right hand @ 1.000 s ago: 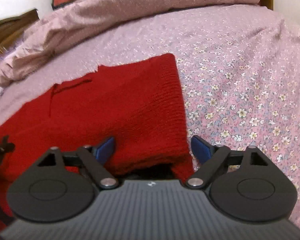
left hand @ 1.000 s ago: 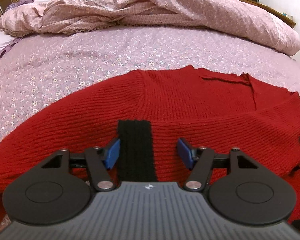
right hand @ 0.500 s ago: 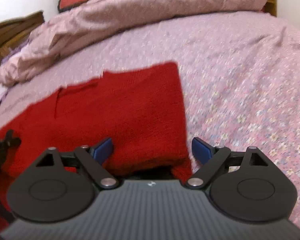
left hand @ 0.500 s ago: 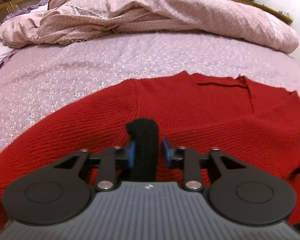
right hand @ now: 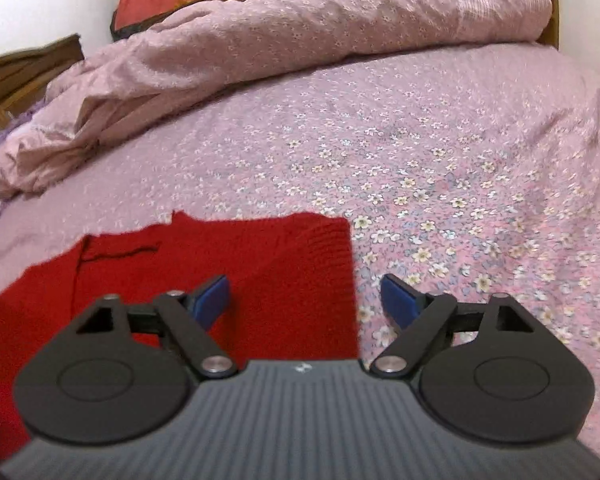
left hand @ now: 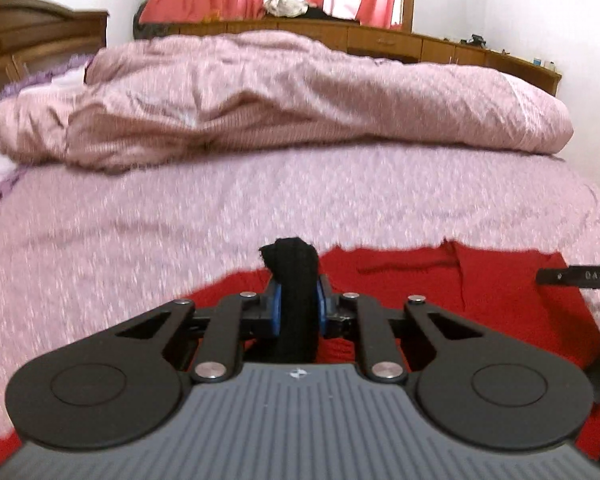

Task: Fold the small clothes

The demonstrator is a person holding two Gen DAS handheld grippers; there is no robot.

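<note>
Left wrist view: the left hand-held gripper (left hand: 296,312) is closing, its blue pads (left hand: 275,312) pinching a black knit strip (left hand: 294,280) that stands up between them. Below it a red sweater (left hand: 480,280) lies spread on the bed (left hand: 180,220). A rumpled pink quilt (left hand: 300,92) is heaped further back. Part of the other tool (left hand: 580,276) shows at the right edge.

Right wrist view: the right hand-held gripper (right hand: 306,300) is wide apart and closing, gripping nothing. Its left pad (right hand: 212,300) is over the sweater (right hand: 220,252), its right pad (right hand: 398,300) over the floral bed (right hand: 460,160), the sweater's right edge between them.
</note>
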